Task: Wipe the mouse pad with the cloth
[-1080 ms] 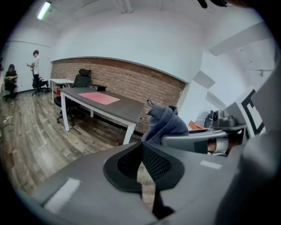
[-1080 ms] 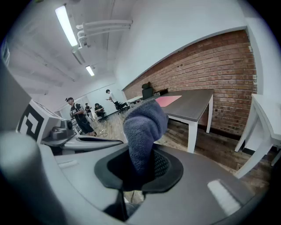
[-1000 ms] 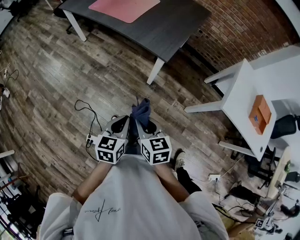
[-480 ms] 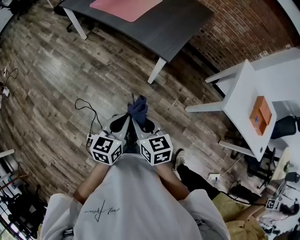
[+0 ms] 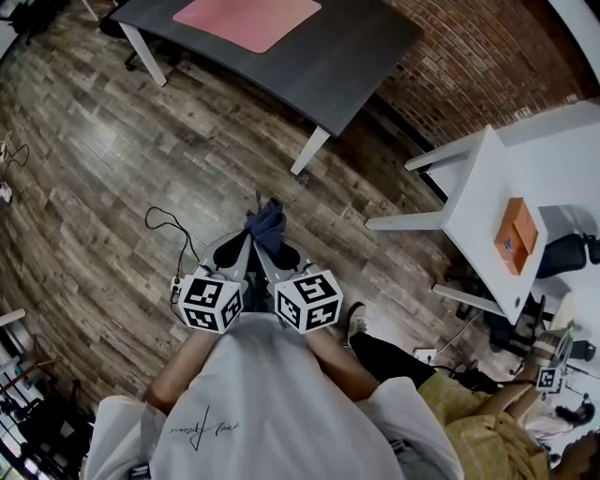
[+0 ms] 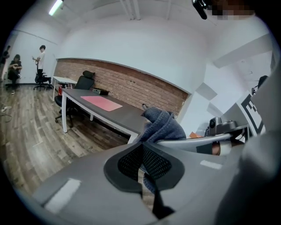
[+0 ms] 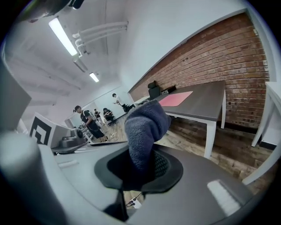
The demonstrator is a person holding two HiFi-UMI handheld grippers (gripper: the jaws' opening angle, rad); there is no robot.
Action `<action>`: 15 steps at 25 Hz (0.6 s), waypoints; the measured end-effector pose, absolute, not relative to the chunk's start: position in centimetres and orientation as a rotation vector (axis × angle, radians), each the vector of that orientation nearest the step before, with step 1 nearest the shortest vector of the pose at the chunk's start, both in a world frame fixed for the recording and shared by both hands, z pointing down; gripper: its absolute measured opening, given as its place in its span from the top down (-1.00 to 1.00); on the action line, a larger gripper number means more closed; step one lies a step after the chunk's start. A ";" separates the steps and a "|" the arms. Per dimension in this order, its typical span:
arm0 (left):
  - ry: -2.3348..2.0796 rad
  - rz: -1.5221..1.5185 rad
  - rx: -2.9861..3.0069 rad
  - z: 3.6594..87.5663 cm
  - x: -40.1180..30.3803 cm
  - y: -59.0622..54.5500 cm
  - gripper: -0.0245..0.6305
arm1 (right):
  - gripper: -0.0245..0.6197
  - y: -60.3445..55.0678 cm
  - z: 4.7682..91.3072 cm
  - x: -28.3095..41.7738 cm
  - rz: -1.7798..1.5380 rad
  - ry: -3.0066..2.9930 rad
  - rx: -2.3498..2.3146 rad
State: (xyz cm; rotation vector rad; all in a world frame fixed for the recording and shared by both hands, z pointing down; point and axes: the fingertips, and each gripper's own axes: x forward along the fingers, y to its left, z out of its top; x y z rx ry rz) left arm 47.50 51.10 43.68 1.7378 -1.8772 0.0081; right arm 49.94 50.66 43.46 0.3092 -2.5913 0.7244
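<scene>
Closer now, the dark desk (image 5: 356, 56) carries the pink mouse pad (image 5: 248, 19), well ahead. Approach step: right gripper (image 5: 270, 249) clamps the blue cloth (image 5: 266, 227); left gripper (image 5: 240, 253) jaws together, empty. Next: reach the pad.

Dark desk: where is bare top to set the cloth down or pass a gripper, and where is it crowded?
Bare top lies between the pink mouse pad and the brick-wall end of the dark desk, plus a strip along its near edge. The wood floor before the desk is open. Crowded: the floor beside the white table, where another person is.
</scene>
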 end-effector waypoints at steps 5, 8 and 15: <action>-1.860 -0.029 1.749 43.9 44.3 50.4 0.88 | 0.72 50.0 43.6 46.6 0.614 -2.585 0.235; -1.860 -0.080 1.755 43.6 41.9 49.7 0.88 | 0.71 49.5 43.2 44.4 0.576 -2.603 0.244; -1.905 -0.115 1.749 42.7 35.7 48.3 0.88 | 0.70 48.0 42.3 38.4 0.464 -2.618 0.258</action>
